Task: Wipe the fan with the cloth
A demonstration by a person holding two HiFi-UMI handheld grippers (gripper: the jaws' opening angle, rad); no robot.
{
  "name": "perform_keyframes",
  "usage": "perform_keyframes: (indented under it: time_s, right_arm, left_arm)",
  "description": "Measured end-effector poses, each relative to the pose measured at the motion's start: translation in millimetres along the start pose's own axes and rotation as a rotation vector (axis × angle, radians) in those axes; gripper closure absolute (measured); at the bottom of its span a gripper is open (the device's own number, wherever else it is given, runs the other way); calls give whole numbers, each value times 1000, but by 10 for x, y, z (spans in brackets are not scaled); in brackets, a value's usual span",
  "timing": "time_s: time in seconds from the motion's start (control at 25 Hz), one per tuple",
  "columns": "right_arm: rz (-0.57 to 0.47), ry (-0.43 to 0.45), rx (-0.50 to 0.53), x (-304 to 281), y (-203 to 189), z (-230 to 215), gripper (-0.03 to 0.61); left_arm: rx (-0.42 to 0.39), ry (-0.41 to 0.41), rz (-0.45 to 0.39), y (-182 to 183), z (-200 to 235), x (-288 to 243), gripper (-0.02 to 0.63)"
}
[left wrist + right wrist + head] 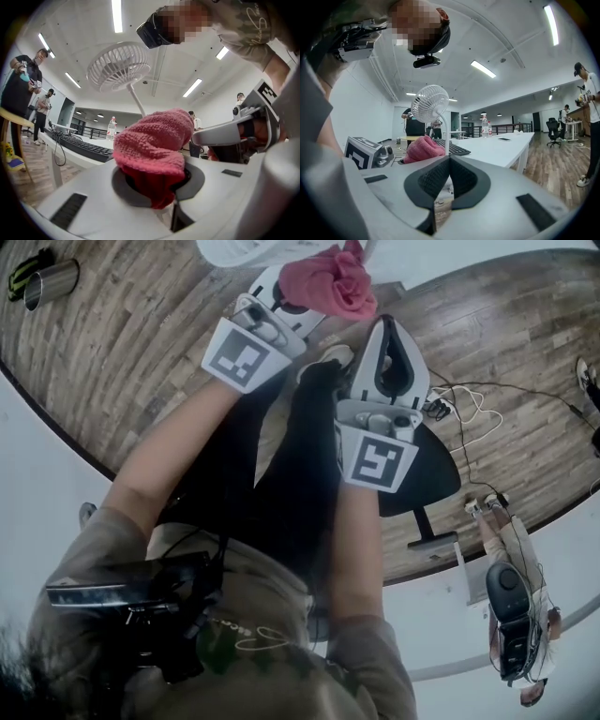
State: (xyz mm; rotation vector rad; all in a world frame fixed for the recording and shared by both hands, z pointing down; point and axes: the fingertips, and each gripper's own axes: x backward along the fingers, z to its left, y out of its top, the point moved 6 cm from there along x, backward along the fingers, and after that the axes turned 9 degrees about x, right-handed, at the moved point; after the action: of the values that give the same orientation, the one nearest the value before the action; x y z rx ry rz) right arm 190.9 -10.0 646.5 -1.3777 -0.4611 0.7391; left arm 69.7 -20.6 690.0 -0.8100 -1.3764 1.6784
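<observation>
Closest to the person, the left gripper (157, 190) is clamped on the pink cloth (154, 140), which bunches up out of its jaws. Just beside it, the right gripper (449, 180) has its jaws pressed together on nothing. Past both stands the white fan (119, 65) on its thin stem, its grille apart from the cloth. Behind it a keyboard (84, 145) lies on a long white table (501, 150). I'd say this is the approach before wiping. Next, the cloth needs carrying up to the grille and pressing lightly, so the fan doesn't tip.
</observation>
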Motion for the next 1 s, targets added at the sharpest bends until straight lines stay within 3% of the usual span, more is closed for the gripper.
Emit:
perform_keyframes:
  time_s: [0.32,0.56,0.76,1.0]
  right_arm:
    - [-42,-32,17,201,106,195,577]
    - [8,63,-43,133,-79,334,577]
    - [28,113,-41,312,-125,398,577]
    - [39,101,-16,363,-137,281,577]
  left_arm:
    - [-1,-11,16,-10,-76,153,548]
    - [-6,-31,24,9,-28,99,548]
    - [34,19,12,-26,-53,126,548]
    - [59,36,44,-175,-84,192,556]
